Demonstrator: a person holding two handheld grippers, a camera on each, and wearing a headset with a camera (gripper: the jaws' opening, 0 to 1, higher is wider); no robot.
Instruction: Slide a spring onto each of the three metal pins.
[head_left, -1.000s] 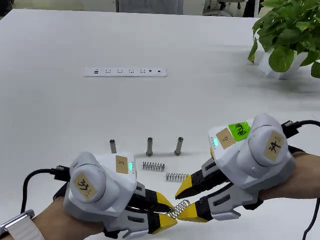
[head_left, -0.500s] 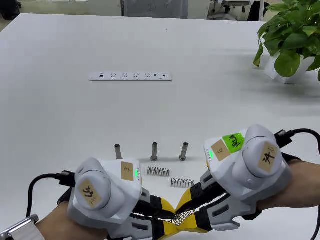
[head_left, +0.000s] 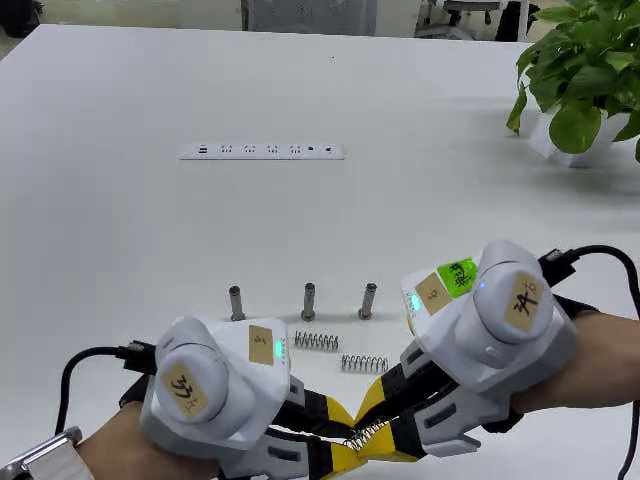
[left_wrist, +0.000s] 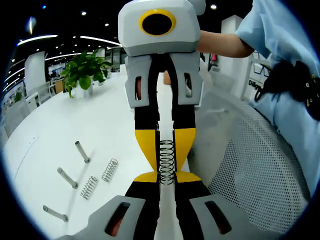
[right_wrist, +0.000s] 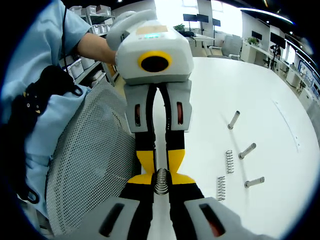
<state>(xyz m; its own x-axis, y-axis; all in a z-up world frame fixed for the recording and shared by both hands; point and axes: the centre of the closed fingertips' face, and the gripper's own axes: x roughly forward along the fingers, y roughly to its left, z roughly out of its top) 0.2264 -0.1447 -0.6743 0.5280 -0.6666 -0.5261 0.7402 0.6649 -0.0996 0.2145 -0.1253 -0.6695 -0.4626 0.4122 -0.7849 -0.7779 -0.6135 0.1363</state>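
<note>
Three short metal pins (head_left: 236, 301) (head_left: 308, 300) (head_left: 368, 299) stand in a row on the white table, all bare. Two loose springs (head_left: 316, 341) (head_left: 364, 363) lie just in front of them. A third spring (head_left: 362, 436) hangs between both grippers near the table's front edge. My left gripper (head_left: 345, 441) pinches one end of it. My right gripper (head_left: 372, 424) faces it tip to tip, with its yellow fingers closed along the spring's sides. In the left gripper view the spring (left_wrist: 166, 161) runs from my own tips (left_wrist: 167, 177) up between the right one's fingers. The right gripper view shows it end-on (right_wrist: 161, 181).
A white power strip (head_left: 262, 152) lies farther back on the table. A potted plant (head_left: 585, 70) stands at the far right. A mesh chair surface (left_wrist: 250, 165) and the person's blue shirt (right_wrist: 35, 55) are close behind the grippers.
The right gripper's jaws, wide open one second ago, have closed onto the spring that the left gripper holds. Both grippers have drawn slightly nearer to me.
</note>
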